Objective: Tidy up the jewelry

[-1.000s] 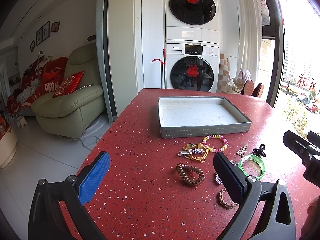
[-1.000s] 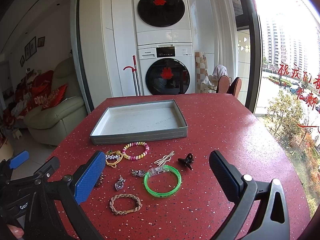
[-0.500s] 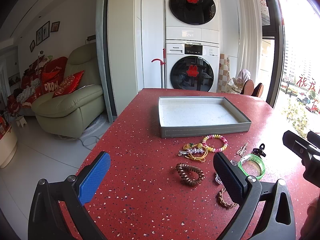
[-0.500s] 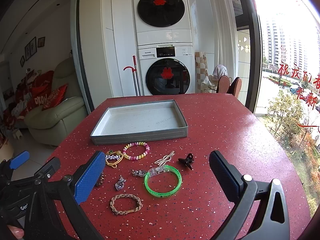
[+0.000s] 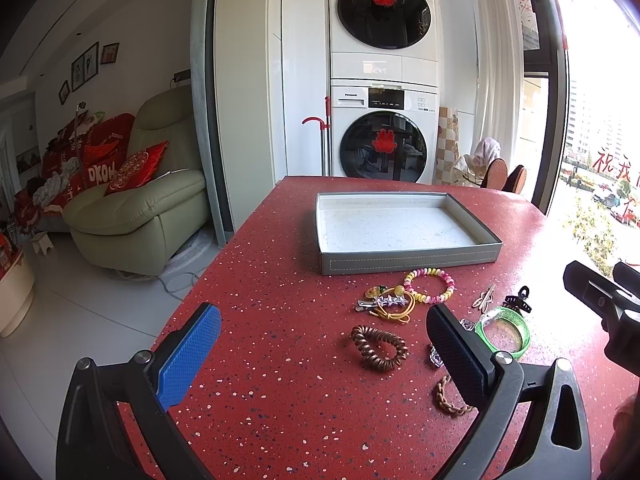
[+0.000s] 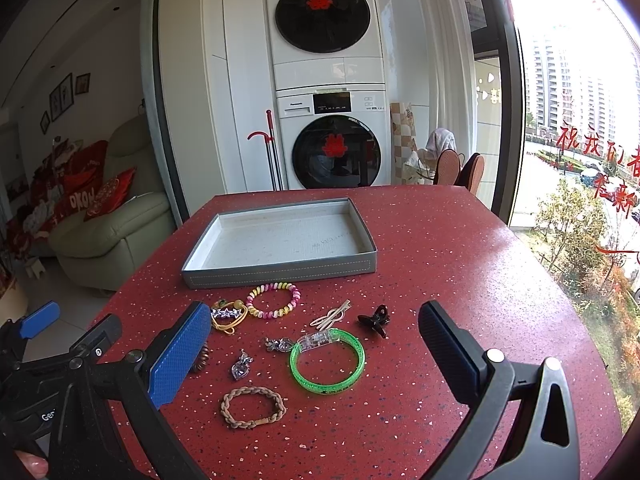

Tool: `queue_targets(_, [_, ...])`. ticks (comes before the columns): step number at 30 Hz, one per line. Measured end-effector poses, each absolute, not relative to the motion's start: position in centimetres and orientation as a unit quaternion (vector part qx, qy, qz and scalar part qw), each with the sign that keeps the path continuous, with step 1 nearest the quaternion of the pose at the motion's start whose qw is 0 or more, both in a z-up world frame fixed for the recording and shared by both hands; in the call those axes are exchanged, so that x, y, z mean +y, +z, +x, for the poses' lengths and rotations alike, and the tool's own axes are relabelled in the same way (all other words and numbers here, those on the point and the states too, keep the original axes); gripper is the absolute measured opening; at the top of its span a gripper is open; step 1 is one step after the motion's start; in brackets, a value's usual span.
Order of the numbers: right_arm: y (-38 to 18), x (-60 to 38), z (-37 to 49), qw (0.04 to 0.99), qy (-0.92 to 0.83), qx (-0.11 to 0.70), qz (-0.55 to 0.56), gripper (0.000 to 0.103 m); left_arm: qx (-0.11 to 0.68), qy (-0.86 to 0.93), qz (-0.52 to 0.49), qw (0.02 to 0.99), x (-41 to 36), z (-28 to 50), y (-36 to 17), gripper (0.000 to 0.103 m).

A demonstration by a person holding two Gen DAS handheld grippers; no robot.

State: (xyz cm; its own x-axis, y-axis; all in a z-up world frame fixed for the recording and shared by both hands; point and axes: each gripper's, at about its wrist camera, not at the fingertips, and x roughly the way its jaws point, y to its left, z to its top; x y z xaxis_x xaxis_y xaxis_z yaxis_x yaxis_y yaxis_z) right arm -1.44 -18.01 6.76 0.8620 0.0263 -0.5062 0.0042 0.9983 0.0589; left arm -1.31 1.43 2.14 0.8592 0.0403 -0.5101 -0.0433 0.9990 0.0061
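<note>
A grey tray (image 5: 408, 261) (image 6: 280, 270) lies empty on the red table. In front of it lie a pastel bead bracelet (image 6: 273, 301) (image 5: 430, 285), a green bangle (image 6: 327, 361) (image 5: 505, 332), a braided bracelet (image 6: 253, 406), a brown coil hair tie (image 5: 379, 347), a star clip on a yellow band (image 6: 228, 313), a black claw clip (image 6: 374, 319) and small charms (image 6: 241, 365). My left gripper (image 5: 324, 350) is open and empty, near the coil hair tie. My right gripper (image 6: 314, 346) is open and empty, above the green bangle.
The red speckled table (image 6: 460, 264) ends at the left towards a white floor and a green sofa (image 5: 136, 216). Stacked washing machines (image 5: 382, 136) stand behind the table. A window (image 6: 580, 140) is on the right.
</note>
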Motion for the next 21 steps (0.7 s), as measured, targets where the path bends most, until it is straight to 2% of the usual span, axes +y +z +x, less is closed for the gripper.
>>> queue_targets(21, [6.60,-17.98,-1.40,0.964,0.006,0.264,0.030,0.103,0.272,0.021,-0.001,0.962,1.18,-1.14,1.66,0.103])
